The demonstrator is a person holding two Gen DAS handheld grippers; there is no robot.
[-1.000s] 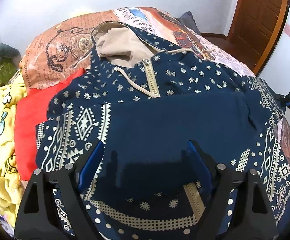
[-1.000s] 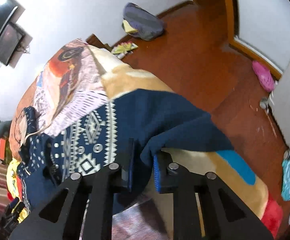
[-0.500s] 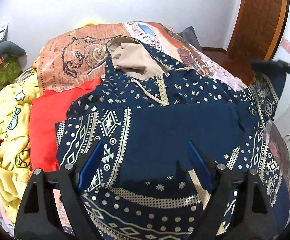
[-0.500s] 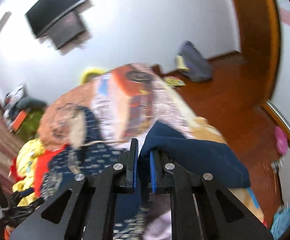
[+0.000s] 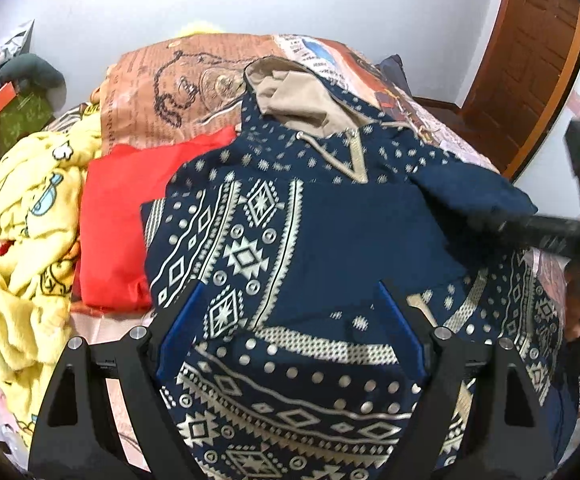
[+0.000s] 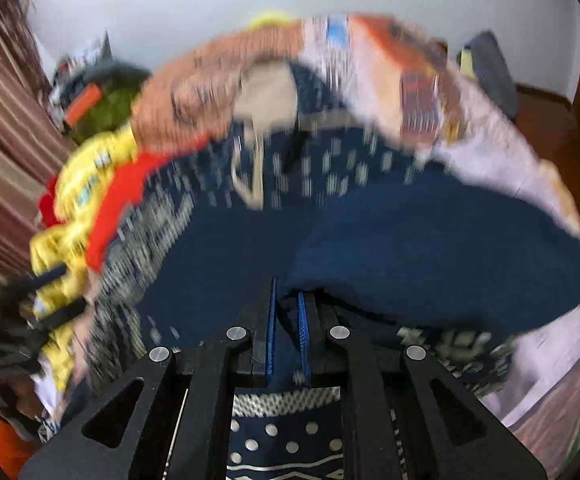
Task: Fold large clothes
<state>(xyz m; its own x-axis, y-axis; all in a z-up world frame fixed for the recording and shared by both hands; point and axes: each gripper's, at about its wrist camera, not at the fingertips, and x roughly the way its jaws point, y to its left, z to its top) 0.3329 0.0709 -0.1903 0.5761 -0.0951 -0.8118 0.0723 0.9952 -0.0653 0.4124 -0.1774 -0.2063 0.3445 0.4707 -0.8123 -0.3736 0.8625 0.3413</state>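
Right sleeve going over on the bed.
I have the right gripper (image 6: 286,322) clamped on the navy sleeve (image 5: 471,194), carrying it across the hoodie (image 5: 290,248), which lies face up on the bed (image 5: 178,92). My left gripper (image 5: 290,332) hovers above the hem, jaws wide apart. Next, I judge: lay the sleeve flat across the chest, then release.

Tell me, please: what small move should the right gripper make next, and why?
Probably lower the sleeve onto the hoodie's chest and release. The right gripper is shut on it above the front, while the left gripper hangs open.
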